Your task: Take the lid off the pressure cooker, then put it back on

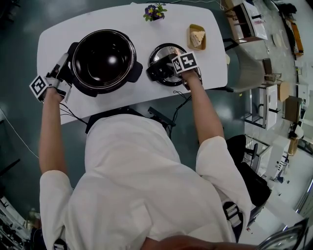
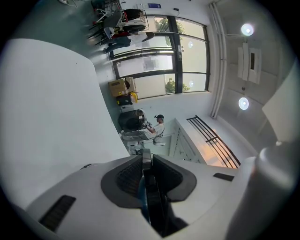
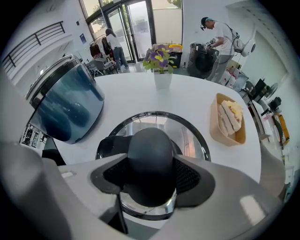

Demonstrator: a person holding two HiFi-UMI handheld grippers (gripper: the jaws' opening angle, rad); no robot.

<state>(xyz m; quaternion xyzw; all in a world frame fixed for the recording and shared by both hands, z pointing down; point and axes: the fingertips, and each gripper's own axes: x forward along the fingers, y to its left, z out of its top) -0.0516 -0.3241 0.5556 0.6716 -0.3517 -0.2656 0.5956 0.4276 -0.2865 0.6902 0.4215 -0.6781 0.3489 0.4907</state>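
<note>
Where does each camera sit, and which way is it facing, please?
Head view: on the person's head, looking steeply down at the table, open cooker and lid; shoulders and both forearms show.
Left gripper view: on the left gripper, facing level across the room toward windows; its jaws show, shut on the cooker's handle.
Right gripper view: on the right gripper, facing down at the lid; its jaws show, clamping the knob.
Shared: head and right gripper views both show cooker, lid, flowers and sandwich tray.
</note>
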